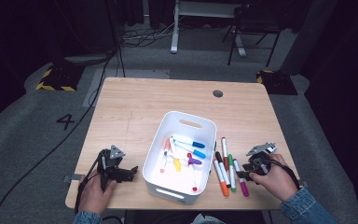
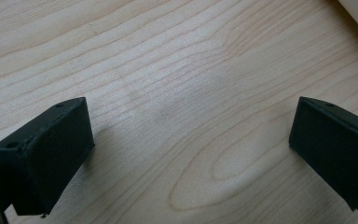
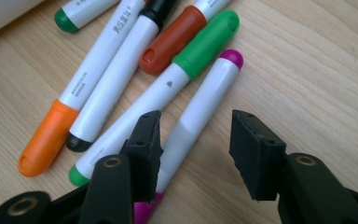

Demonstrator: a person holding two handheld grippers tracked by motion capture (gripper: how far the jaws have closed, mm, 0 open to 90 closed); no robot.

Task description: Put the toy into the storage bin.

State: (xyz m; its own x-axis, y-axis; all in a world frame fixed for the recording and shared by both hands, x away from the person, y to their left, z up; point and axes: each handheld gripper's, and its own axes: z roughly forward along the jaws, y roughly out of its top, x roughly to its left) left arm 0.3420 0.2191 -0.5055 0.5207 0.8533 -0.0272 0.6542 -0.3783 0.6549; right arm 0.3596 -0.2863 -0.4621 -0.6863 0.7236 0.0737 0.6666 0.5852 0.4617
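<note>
Overhead table (image 1: 135, 107) view; two close claw-cams

From my seat the pale wooden table (image 1: 135, 105) is brightly and evenly lit from above, while the room around it falls off into near black. My high view is soft and grainy. The white plastic bin (image 1: 168, 189) glares inside. Both gripper views are sharper, with soft shadows under the jaws.
</note>
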